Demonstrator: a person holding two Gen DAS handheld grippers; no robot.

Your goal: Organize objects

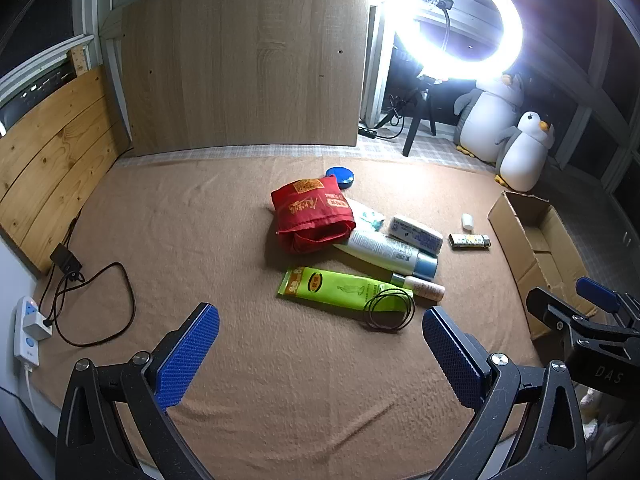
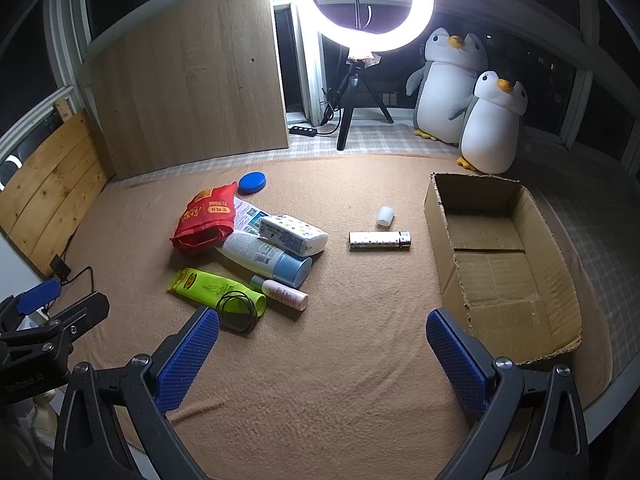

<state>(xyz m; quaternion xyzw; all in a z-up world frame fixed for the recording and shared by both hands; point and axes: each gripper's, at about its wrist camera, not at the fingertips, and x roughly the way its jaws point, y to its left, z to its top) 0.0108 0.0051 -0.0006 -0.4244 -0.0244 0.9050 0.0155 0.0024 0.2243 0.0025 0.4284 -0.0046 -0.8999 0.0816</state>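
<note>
On a tan blanket lies a pile: a red bag, a blue lid, a white-and-blue bottle, a tissue pack, a green packet, a black hair-tie coil, a small pink bottle, a lighter and a small white cap. An open cardboard box lies right. My left gripper and right gripper are open, empty, short of the pile.
A ring light on a tripod and two plush penguins stand behind the blanket. A wooden board leans at the back. A power strip with cable lies at the left edge. The right gripper shows in the left wrist view.
</note>
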